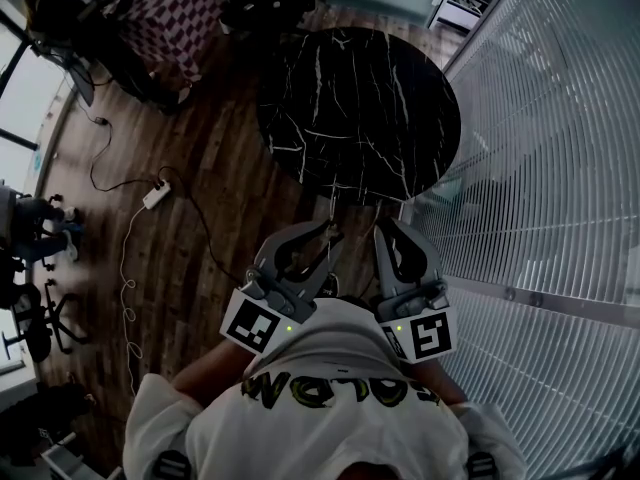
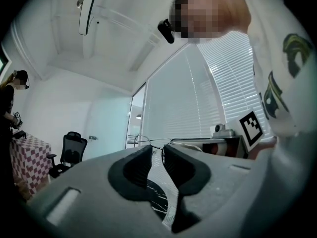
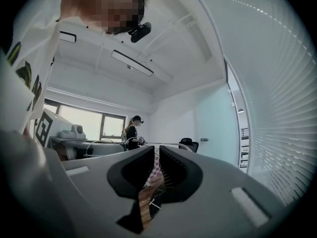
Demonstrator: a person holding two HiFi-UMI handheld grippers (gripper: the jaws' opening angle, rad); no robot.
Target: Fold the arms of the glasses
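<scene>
I hold both grippers close to my chest, pointing out over the near edge of a round black marble table (image 1: 360,108). The glasses (image 2: 184,142) are thin wire ones. In the left gripper view their wire runs across the jaw tips of my left gripper (image 2: 157,150) (image 1: 333,230), which is shut on it. In the right gripper view a lens rim (image 3: 101,144) and a straight arm (image 3: 173,144) stretch either side of my right gripper (image 3: 156,150) (image 1: 383,223), also shut on the wire. The head view is too dark to show the glasses.
White slatted blinds (image 1: 560,168) fill the right side. On the wood floor at the left lie a power strip and cable (image 1: 155,196). A checkered table (image 1: 170,18) stands far back. Office chairs (image 1: 40,318) stand at the left edge. A person (image 3: 132,133) stands by the far window.
</scene>
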